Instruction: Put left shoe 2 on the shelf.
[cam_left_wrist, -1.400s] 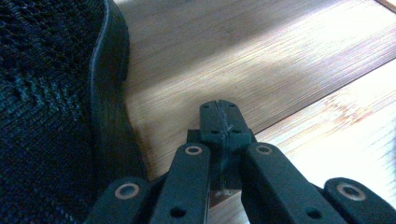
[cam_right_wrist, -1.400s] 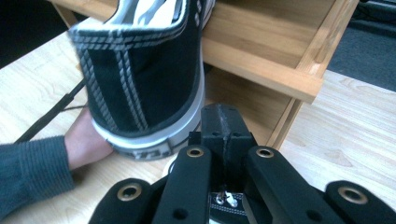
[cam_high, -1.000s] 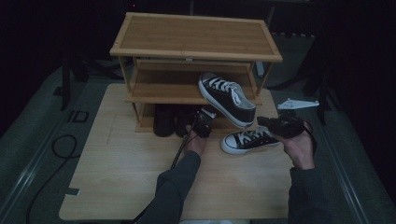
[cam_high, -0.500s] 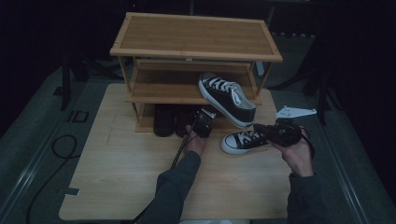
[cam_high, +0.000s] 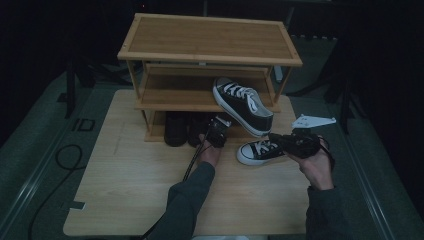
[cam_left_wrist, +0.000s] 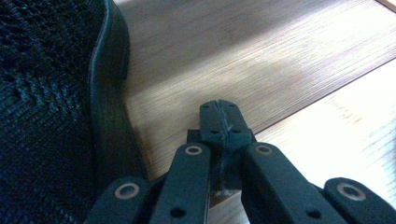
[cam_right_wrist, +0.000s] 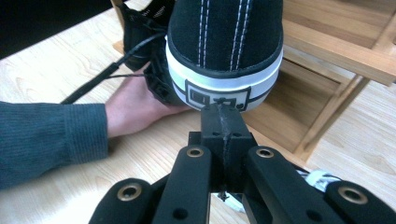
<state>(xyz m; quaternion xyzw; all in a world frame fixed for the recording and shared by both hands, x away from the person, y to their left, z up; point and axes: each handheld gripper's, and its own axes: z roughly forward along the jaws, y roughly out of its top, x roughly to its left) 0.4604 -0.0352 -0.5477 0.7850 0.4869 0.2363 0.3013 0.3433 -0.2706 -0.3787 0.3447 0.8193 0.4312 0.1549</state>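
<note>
Pale wooden boards make up the table (cam_high: 125, 200), which is surrounded by dark grey-green flooring and a black background. Nearest to the camera, two forearms in dark sleeves are seen reaching forward over it. At the right, the right gripper (cam_high: 280, 142) is held low by a hand, its fingers pressed together with nothing between them; in the right gripper view they are seen just short of the white rubber heel of a black canvas sneaker with white laces (cam_right_wrist: 224, 51). A second, matching black-and-white sneaker (cam_high: 260, 151) is laid on the table just left of that gripper, its toe pointing left. Further left, the left gripper (cam_high: 220, 127) is held at the foot of a two-tier bamboo shoe rack (cam_high: 210, 40), its fingers likewise closed and empty, beside a dark mesh shoe (cam_left_wrist: 42, 116). Two dark shoes (cam_high: 187, 129) are stood under the rack. Beyond, the first sneaker is seen tilted against the rack's middle shelf, heel lowermost.
</note>
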